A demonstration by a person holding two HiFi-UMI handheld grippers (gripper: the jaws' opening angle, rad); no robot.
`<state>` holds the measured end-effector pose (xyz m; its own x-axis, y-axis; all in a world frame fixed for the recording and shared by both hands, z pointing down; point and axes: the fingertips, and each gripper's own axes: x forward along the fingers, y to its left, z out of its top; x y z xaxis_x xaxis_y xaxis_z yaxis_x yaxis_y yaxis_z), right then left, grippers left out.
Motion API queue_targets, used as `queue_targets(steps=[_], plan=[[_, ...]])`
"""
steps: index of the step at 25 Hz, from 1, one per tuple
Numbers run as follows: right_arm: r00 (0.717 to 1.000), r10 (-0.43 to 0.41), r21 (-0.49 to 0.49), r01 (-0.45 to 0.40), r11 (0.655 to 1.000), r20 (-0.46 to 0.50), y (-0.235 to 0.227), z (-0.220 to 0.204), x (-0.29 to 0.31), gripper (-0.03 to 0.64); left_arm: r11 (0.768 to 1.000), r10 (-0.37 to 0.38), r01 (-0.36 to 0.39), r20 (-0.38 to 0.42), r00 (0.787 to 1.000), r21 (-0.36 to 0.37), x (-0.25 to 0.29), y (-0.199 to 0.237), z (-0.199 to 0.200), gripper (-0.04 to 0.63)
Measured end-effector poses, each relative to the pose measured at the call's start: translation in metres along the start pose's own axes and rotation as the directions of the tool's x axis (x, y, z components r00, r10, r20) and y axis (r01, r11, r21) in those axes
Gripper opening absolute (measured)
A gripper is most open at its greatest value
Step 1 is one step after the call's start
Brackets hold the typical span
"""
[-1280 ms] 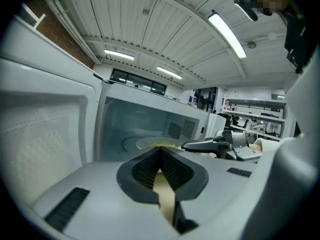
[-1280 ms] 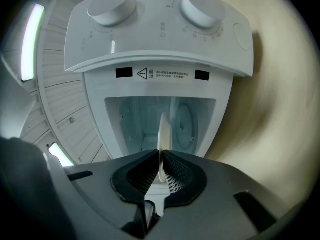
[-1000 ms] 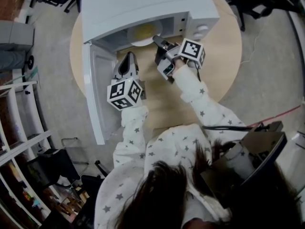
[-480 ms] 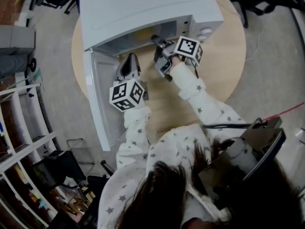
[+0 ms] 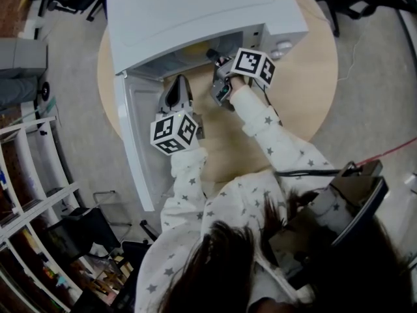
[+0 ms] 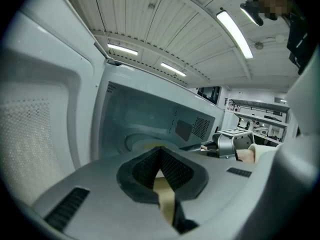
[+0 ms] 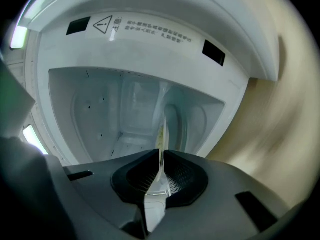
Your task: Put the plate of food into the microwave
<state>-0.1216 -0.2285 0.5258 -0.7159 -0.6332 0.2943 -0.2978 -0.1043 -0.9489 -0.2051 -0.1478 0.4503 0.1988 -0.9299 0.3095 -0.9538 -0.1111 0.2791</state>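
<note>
The white microwave (image 5: 195,12) stands open on the round wooden table (image 5: 300,90), its door (image 5: 133,135) swung out to the left. My right gripper (image 5: 212,55) reaches into the cavity, shut on the rim of the white plate (image 7: 161,134), which shows edge-on between the pads. A bit of yellow food (image 5: 194,48) shows under the microwave's top edge. My left gripper (image 5: 177,83) hovers just in front of the opening beside the door, shut with nothing in it. In the left gripper view its tips (image 6: 160,151) point into the cavity, and the right gripper (image 6: 231,145) is off to the right.
The open door blocks the left side of the table. The microwave's control knobs (image 5: 281,45) are right of the opening. Shelving (image 5: 26,194) and chair bases stand on the floor around the table. A black cable (image 5: 306,173) trails at the right.
The right gripper has pushed the plate deeper into the microwave, so less of the plate shows in the head view. The left gripper has stayed roughly in place.
</note>
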Motion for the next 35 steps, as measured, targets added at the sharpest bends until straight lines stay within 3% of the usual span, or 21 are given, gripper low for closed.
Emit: queue_targets(steps=[3,4,12,16,20,27,35], plan=[[1.0,-0.004,-0.022,0.004,1.0,-0.007,0.0,0.0,0.003,0.023,1.0,0.004,-0.004,-0.001,1.0,-0.003,0.0,0.002,0.002,0.002],[1.0,0.0,-0.028,0.0,1.0,-0.013,0.002,0.0,0.004,0.085,1.0,0.005,-0.005,-0.002,1.0,-0.004,0.0,0.003,0.003,0.002],[0.998,-0.039,-0.157,0.03,0.987,-0.054,0.012,0.006,0.024,0.204,1.0,0.009,-0.009,-0.003,1.0,-0.013,0.01,0.012,0.009,0.002],[0.987,-0.144,-0.339,0.111,0.934,-0.075,0.01,0.005,0.023,0.222,1.0,0.004,-0.004,-0.004,1.0,-0.016,0.01,0.01,0.009,0.002],[0.974,-0.21,-0.43,0.154,0.89,-0.086,0.005,0.002,0.022,0.222,1.0,-0.001,0.001,-0.008,1.0,-0.017,0.009,0.007,0.007,0.002],[0.971,-0.216,-0.423,0.154,0.893,-0.103,0.001,0.0,0.018,0.222,1.0,-0.007,0.007,-0.01,1.0,-0.018,0.008,0.003,0.004,0.002],[0.973,-0.165,-0.394,0.09,0.915,-0.161,0.004,-0.012,0.005,0.222,1.0,-0.007,0.007,-0.004,1.0,-0.016,0.005,-0.003,0.003,0.002]])
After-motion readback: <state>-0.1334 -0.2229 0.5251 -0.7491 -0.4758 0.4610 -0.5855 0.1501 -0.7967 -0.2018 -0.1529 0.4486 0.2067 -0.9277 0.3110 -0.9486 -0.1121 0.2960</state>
